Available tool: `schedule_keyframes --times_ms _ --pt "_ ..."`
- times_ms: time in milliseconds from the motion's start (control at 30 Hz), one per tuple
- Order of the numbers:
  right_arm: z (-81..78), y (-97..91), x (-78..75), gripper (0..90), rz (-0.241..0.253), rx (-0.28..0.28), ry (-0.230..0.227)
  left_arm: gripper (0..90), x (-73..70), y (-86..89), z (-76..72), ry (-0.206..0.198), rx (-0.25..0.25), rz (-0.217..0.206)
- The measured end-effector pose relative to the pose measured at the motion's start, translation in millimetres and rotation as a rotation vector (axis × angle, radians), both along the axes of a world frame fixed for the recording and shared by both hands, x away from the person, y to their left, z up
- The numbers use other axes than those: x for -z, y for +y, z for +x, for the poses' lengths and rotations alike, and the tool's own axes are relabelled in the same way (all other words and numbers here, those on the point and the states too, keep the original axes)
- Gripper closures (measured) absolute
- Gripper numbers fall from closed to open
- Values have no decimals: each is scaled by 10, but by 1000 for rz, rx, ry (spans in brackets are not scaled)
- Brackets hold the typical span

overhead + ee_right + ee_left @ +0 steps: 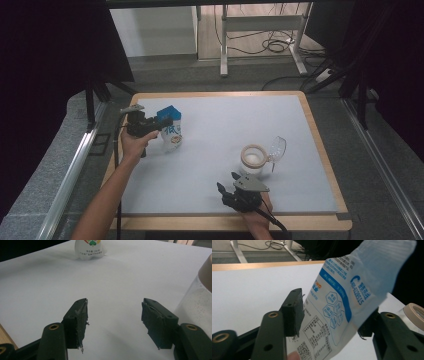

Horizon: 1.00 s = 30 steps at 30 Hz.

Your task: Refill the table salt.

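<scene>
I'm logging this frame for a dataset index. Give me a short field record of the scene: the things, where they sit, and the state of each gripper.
surface: white table top with a wooden rim
milk carton: blue and white, upright at the left of the table
left gripper: at the carton, jaws on either side of it; grip cannot be told
jar: clear, with a tan rim, right of centre
lid: clear, tilted against the jar
right gripper: near the table's front edge, jaws open, nothing between them
</scene>
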State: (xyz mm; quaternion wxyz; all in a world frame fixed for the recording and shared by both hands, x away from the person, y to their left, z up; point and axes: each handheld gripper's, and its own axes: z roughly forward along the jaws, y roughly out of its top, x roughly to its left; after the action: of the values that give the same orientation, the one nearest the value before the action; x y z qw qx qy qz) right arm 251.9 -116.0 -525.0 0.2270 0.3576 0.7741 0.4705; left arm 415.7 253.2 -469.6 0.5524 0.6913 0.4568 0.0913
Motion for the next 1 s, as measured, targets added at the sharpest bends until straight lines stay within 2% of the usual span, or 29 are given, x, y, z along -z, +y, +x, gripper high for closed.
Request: schedule_keyframes --times_ms 133,267,600,767,867,1000 --pt "1 1 3 387 -1 0 1 402 16 -37 -33 -5 20 7" --pt "1 1 4 388 -1 1 0 376 27 -65 -73 -6 22 14" --pt "-6 -15 -10 387 -3 2 -6 341 65 -33 -195 -2 30 35" --pt "-1 -54 -13 387 -3 5 -8 326 84 -40 -323 -19 33 73" --pt "10 -91 -24 387 6 11 -7 325 123 -10 -387 -12 32 60" --pt "9 -129 -39 387 13 12 -8 324 171 30 -453 -6 27 68"
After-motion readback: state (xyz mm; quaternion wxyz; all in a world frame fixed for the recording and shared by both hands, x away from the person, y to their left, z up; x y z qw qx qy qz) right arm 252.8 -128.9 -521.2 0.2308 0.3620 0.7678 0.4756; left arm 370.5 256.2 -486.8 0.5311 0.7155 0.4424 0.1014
